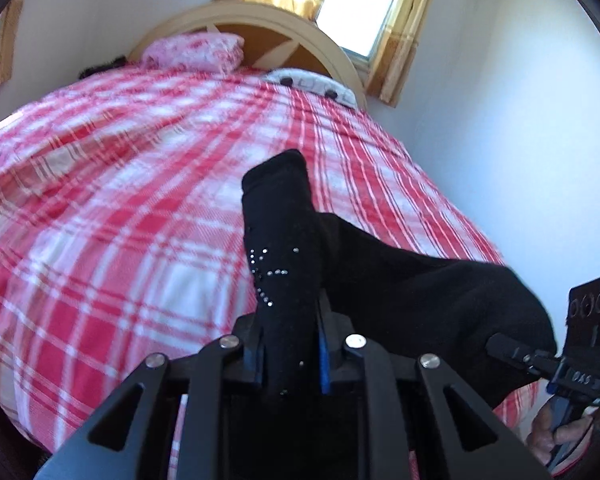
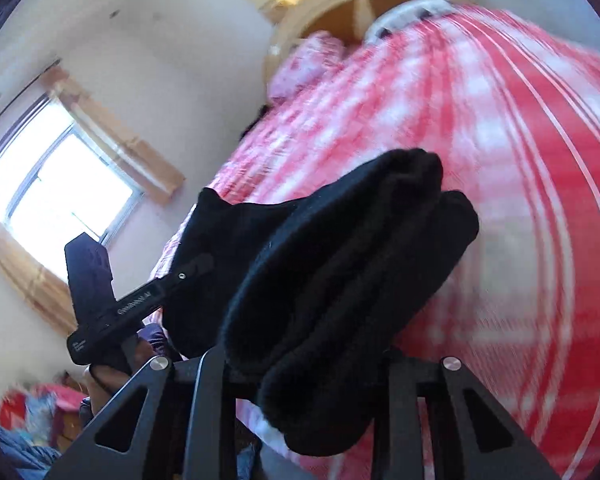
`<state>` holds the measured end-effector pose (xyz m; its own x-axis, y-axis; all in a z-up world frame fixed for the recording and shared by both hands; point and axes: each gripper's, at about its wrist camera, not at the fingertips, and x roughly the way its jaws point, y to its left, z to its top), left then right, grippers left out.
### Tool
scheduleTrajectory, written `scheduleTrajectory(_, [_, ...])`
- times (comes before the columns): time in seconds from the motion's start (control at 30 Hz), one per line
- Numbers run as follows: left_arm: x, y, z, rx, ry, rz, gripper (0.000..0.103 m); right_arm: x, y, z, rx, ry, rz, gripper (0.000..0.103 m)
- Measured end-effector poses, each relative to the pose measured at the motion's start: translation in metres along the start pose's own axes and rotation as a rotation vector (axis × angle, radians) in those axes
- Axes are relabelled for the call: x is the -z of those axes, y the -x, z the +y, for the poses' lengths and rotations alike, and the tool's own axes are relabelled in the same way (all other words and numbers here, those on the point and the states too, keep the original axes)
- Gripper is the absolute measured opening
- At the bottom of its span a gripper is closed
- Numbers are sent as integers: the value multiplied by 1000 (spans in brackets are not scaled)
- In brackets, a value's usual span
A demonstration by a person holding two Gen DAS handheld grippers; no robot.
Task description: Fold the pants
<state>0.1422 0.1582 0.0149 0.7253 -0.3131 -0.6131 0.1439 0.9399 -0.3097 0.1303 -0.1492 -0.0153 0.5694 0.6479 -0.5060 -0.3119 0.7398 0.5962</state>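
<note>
A: Where's the black knit pants (image 1: 380, 272)?
B: Above red-white plaid bedspread (image 1: 120, 200). Left hand-held gripper (image 1: 290, 344) clamped on one end, right hand-held gripper (image 2: 320, 360) clamped on bunched fabric.

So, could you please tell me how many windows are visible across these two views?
2. One window sits above and beside the headboard, at the head of the bed. The other window is in the side wall, left in the right wrist view. More may be hidden.
</note>
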Motion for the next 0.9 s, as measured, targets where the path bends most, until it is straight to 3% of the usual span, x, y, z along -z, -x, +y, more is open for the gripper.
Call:
scheduleTrajectory(0.2, [-40,22,55,-147,49,-140,19,-57,-55,68,-65,208,1,27])
scheduleTrajectory(0.47, [-56,13,137,-388,87,-169,19,-76,-178,125,-121,375,33,27])
scheduleTrajectory(0.6, [-50,0,164,-461,104,-164,19,-67,-229,135,-100,422,72,27])
scheduleTrajectory(0.7, [-43,-15,183,-475,146,-126,20,-64,-265,136,-61,446,112,27])
scheduleTrajectory(0.77, [-39,-26,191,-487,161,-83,21,-69,-277,124,-60,391,142,27])
scheduleTrajectory(0.83, [-33,-35,198,-489,178,-38,25,-73,-284,112,-74,335,166,28])
scheduleTrajectory(0.9, [-29,-39,202,-494,199,-22,36,-73,-288,104,-84,295,183,29])
